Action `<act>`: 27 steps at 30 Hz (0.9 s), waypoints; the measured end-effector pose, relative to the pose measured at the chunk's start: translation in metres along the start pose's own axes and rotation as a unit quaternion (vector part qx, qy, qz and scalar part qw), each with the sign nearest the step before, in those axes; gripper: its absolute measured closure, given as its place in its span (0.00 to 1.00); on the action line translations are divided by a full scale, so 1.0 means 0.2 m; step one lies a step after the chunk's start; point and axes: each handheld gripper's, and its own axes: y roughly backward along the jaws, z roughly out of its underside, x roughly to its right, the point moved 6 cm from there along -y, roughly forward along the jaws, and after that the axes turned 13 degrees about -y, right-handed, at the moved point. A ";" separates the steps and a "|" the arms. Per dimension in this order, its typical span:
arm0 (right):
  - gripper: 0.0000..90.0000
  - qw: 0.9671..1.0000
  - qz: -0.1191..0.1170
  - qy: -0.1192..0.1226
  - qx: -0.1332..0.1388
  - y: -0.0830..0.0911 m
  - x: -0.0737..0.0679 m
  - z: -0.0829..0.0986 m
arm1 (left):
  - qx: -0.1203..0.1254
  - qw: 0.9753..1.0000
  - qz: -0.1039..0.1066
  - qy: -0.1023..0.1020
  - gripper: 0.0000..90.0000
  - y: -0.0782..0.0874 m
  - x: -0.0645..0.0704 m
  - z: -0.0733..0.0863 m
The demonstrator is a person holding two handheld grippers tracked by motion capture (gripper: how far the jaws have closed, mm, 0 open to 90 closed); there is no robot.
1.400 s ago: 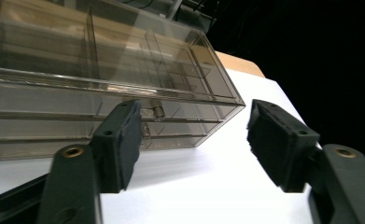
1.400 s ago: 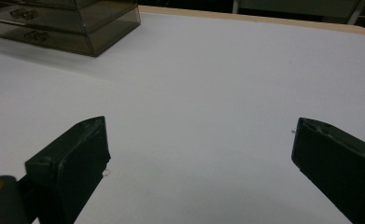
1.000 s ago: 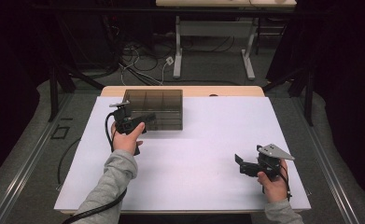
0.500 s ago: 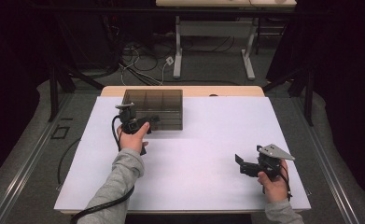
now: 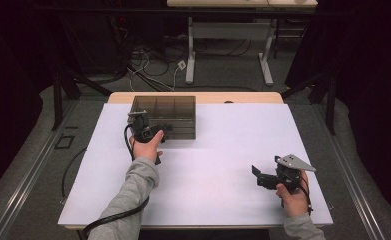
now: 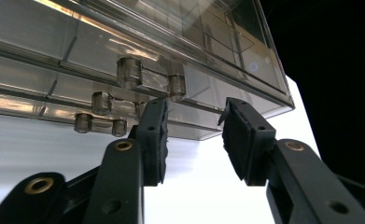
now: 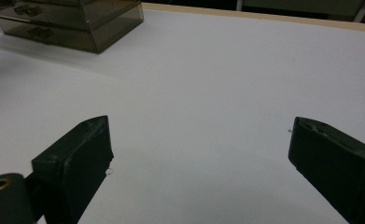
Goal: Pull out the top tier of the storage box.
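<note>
A smoky clear plastic drawer box (image 5: 169,111) stands at the back left of the white table (image 5: 223,145). My left gripper (image 5: 166,132) is held at the box's front face, jaws open with nothing between them. In the left gripper view the box (image 6: 171,42) looms close, and its clear drawer handles (image 6: 129,73) sit just above and left of the left gripper (image 6: 194,135). One pad (image 6: 153,135) is right beneath a handle. My right gripper (image 5: 257,176) hovers open over the front right of the table, and its view shows the right gripper (image 7: 201,154) over bare table with the box (image 7: 77,21) far off.
Beyond the table's wooden far edge (image 5: 198,98) lie floor cables (image 5: 153,75) and the legs of a desk (image 5: 228,45). A black cable (image 5: 113,217) trails from the left gripper off the table's front.
The left gripper has moved a little to the right and closer to the front of the box. The right gripper has stayed still.
</note>
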 end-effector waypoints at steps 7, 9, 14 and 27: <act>0.06 1.000 -0.001 0.004 -0.001 -0.01 0.00 0.00 | 0.008 1.000 0.003 0.016 0.74 -0.01 -0.02 0.00; 0.06 1.000 -0.001 0.004 -0.001 -0.01 0.00 0.00 | 0.010 1.000 0.006 0.026 0.76 -0.02 -0.02 0.00; 0.07 1.000 -0.001 0.005 -0.001 -0.01 0.00 0.00 | 0.015 0.999 0.010 0.036 0.77 -0.02 -0.04 -0.01; 0.07 1.000 0.000 0.007 -0.006 -0.02 0.00 0.01 | 0.014 0.998 0.017 0.051 0.84 -0.04 -0.05 0.00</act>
